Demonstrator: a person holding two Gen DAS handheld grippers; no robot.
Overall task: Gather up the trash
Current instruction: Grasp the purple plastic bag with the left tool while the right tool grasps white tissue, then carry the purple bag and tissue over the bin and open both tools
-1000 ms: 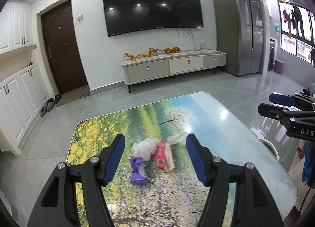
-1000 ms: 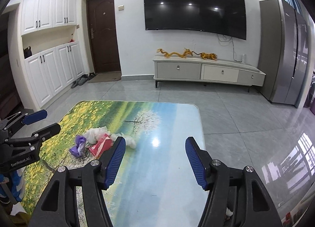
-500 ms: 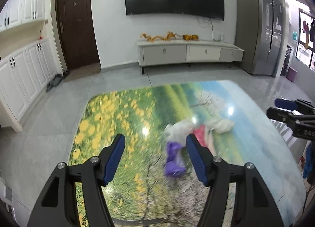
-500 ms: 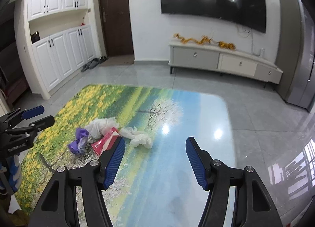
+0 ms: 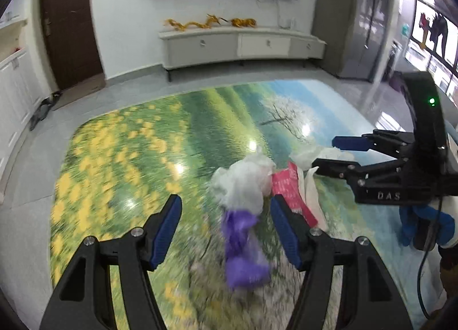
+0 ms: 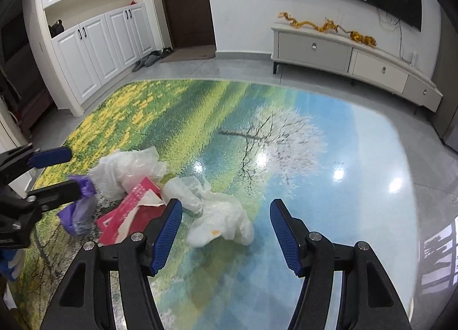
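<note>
A pile of trash lies on the landscape-print table [image 5: 120, 164]. A purple wrapper [image 5: 243, 250] lies between the open fingers of my left gripper [image 5: 224, 230], with a crumpled clear bag [image 5: 243, 181] just beyond and a red packet [image 5: 289, 192] to its right. In the right wrist view my right gripper [image 6: 226, 230] is open over a crumpled white bag [image 6: 217, 215]; the red packet [image 6: 128, 210], clear bag [image 6: 128, 167] and purple wrapper [image 6: 77, 210] lie to its left. Both grippers are empty.
The glossy table [image 6: 329, 187] stands in a living room. A TV cabinet [image 5: 243, 47] stands along the far wall, white cupboards [image 6: 94, 52] and a dark door [image 5: 68, 29] on the left, a grey fridge [image 5: 343, 21] on the right.
Both grippers have moved down and in toward the trash pile. The purple wrapper now sits between my left fingers, the white bag between my right ones. Both stay open.
</note>
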